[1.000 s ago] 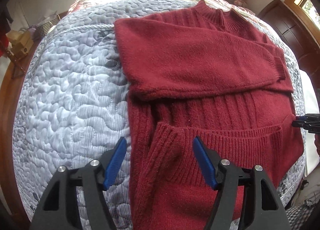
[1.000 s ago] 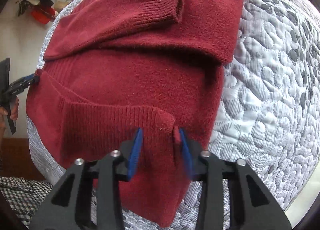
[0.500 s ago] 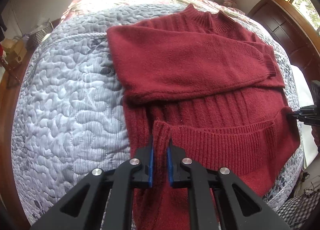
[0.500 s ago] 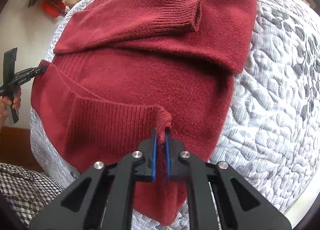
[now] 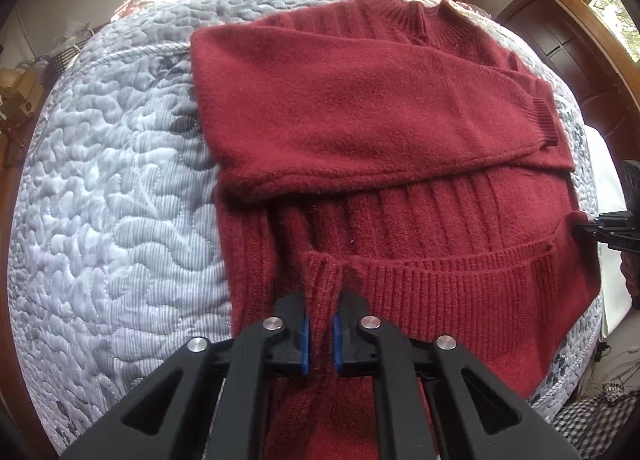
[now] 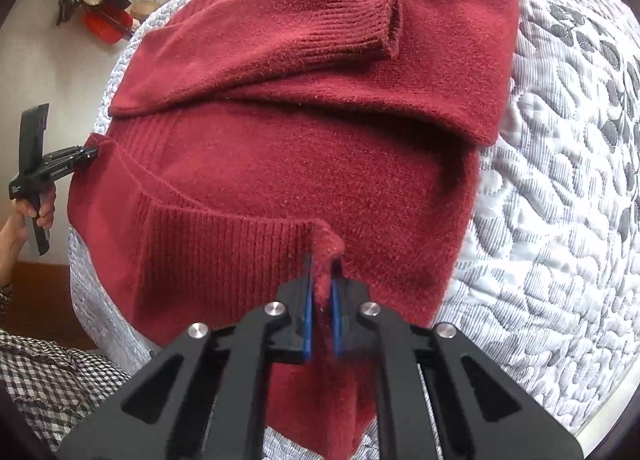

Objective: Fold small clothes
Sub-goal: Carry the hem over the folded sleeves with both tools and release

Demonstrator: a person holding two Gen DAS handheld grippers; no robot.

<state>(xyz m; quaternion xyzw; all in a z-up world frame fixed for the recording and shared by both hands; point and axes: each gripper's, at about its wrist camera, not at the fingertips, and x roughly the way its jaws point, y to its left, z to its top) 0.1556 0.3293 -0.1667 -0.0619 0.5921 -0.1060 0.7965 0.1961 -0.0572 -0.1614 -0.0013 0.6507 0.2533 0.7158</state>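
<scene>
A dark red knitted sweater point(image 5: 400, 164) lies spread on my work surface, a bed covered by a grey-and-white quilted bedspread point(image 5: 112, 188); its ribbed collar point(image 5: 404, 14) points away from me in the left wrist view. Both sleeves are folded across the chest: the upper sleeve ends in a ribbed cuff point(image 6: 372, 20) that lies on the body of the garment, shown close in the right wrist view. The ribbed hem band point(image 5: 460, 280) is turned up over the lower body panel, and I hold it at both bottom corners. My left gripper point(image 5: 320, 324) is closed on the near-left corner of the hem, with a ridge of knit pinched upright between its blue pads point(image 5: 305, 344). My right gripper point(image 6: 320, 300) is likewise clamped on the opposite hem corner, a fuzzy fold of fabric rising between its blue pads point(image 6: 307, 316). Each gripper also appears at the edge of the other's view: the right one at the far right of the left wrist view, touching the sweater's edge, and the left one at the far left of the right wrist view, where a hand point(image 6: 28, 216) grips its black handle. Checked fabric point(image 6: 52, 376) fills the lower-left corner of the right wrist view, beside the bed. A dark wooden cabinet point(image 5: 560, 56) stands beyond the bed on the right.
</scene>
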